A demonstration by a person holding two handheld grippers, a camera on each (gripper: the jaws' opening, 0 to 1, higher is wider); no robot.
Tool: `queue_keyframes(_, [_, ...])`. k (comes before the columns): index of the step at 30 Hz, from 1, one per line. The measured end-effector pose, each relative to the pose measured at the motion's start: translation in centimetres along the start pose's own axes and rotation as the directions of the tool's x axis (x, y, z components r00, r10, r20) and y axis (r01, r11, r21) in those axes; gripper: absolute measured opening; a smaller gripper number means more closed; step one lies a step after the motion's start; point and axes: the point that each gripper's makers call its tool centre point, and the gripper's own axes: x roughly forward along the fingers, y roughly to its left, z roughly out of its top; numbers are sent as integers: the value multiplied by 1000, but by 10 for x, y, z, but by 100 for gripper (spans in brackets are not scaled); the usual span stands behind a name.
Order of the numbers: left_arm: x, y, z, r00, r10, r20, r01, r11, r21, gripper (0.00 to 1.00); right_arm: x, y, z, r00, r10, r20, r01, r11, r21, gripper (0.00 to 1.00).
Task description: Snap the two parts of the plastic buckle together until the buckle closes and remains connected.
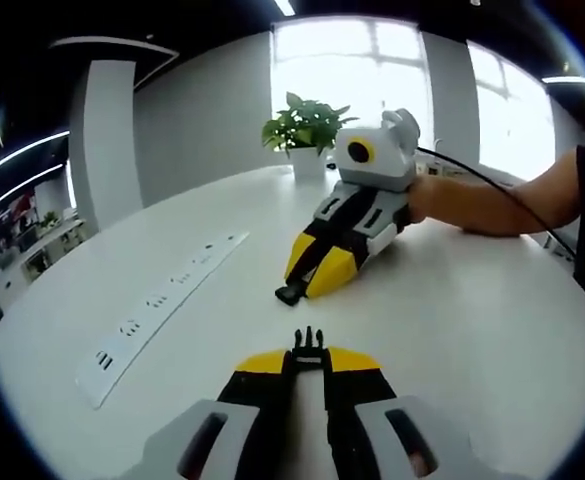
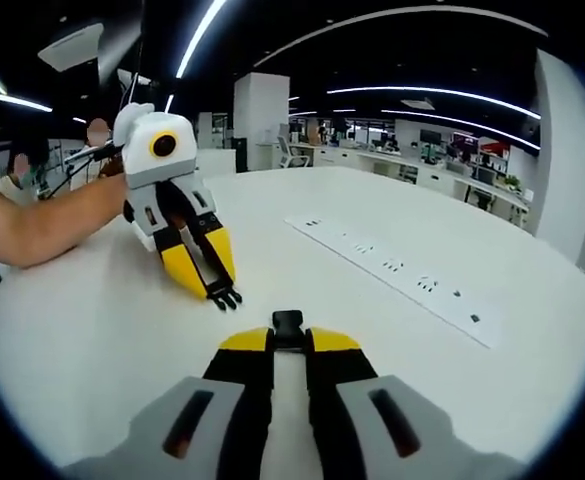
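In the left gripper view my left gripper [image 1: 308, 358] is shut on the pronged half of the black buckle [image 1: 308, 343], whose prongs stick out past the yellow tips. Ahead, the right gripper [image 1: 297, 290] lies low over the white table [image 1: 472, 330], shut on the socket half [image 1: 289, 293]. A short gap separates the halves. In the right gripper view my right gripper [image 2: 288, 338] holds the socket half [image 2: 287, 325], and the left gripper [image 2: 220, 290] faces it with the pronged half [image 2: 226, 297].
A long white power strip [image 1: 162, 305] lies on the table to the left; it crosses the right side [image 2: 392, 270] in the right gripper view. A potted plant [image 1: 305, 130] stands at the far edge. A person's forearm [image 1: 492, 205] holds the right gripper.
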Motion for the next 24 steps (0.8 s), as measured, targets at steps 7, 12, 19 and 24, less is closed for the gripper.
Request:
queue_keyframes(7, [-7,8,2,999,22,-26,-23,999,-43,10,-4,2,1,1000,-13,-28,13,1000,11,12])
queue_keyframes(12, [-13,10,11,999,36,-9,-36,998,-42,10,-14,-7,13,999,-45,-6,45,999,1,12])
queue_keyframes(19, [-31,10,34,998,42,38,-41,999,-30,10,-27,-11,42,997,-57,57,56,998,17,12])
queue_keyframes(24, [-41,9,44,997,63,46,-63,998,-5,10,-34,-6,53,997,-54,58,54,999,5,12])
